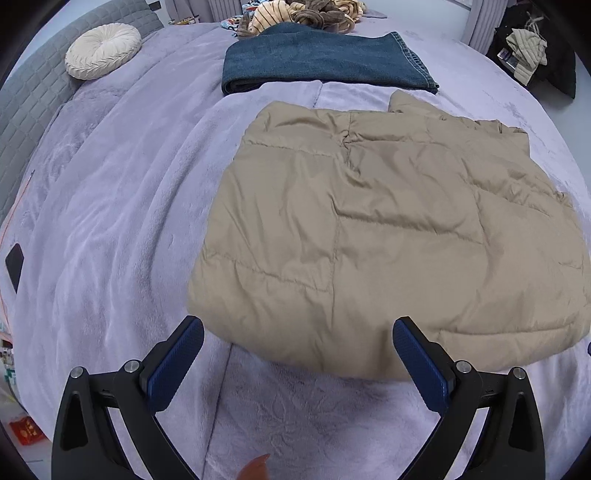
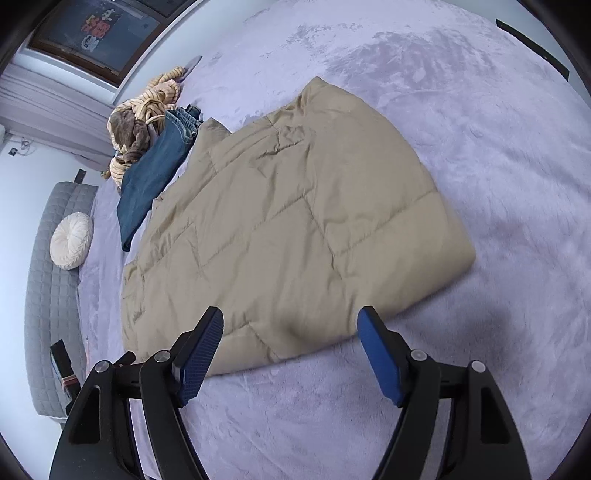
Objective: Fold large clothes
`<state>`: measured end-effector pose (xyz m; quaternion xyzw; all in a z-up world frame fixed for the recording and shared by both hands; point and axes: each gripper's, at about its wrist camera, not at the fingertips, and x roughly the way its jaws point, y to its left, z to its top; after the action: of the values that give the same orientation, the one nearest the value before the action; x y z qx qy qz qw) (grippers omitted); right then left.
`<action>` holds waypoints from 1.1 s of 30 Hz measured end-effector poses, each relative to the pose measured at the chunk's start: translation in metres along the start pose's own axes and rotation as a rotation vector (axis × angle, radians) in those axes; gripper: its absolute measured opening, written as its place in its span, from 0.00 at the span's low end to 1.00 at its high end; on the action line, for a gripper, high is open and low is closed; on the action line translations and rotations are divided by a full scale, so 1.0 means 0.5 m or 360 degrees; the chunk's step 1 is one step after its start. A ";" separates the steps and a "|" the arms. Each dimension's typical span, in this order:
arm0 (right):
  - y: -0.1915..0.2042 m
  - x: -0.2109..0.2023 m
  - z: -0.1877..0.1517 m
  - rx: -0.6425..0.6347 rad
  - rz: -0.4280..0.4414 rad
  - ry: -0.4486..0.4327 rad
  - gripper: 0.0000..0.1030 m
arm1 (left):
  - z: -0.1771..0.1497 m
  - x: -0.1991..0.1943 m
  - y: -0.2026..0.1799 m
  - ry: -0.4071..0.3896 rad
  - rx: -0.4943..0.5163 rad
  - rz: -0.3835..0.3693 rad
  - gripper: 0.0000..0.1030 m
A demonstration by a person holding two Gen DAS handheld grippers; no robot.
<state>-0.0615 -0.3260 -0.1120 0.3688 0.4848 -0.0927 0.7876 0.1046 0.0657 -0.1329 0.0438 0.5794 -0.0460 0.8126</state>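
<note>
The folded tan jacket (image 1: 388,236) is laid flat on the bed (image 1: 110,221), just beyond the left gripper (image 1: 297,332) and right gripper (image 2: 291,325), both held spread and empty.

No writing, label or number can be read on anything in either view.

Folded tan jacket (image 1: 388,236) fills mid-bed; folded jeans (image 1: 325,59) just behind it, clothes heap (image 1: 303,13) beyond. Bare lilac blanket (image 1: 122,206) to its left & along the near edge gives free passage. Round cushion (image 1: 103,51) sits well apart by the headboard.
</note>
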 end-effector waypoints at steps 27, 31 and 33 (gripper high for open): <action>0.029 -0.060 -0.132 0.0207 0.0071 -0.0001 1.00 | -0.091 -0.083 0.024 0.0152 0.0064 -0.0132 0.99; 0.027 -0.054 -0.145 0.0272 0.0062 0.0000 1.00 | -0.093 -0.079 0.038 0.0150 0.0061 -0.0160 0.99; 0.024 -0.053 -0.153 0.0294 0.0053 -0.0002 1.00 | -0.094 -0.072 0.045 0.0164 0.0066 -0.0170 0.99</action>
<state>-0.1224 -0.2716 -0.1038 0.4478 0.4674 -0.1241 0.7521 0.0517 0.0946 -0.1137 0.0320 0.6208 -0.0990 0.7770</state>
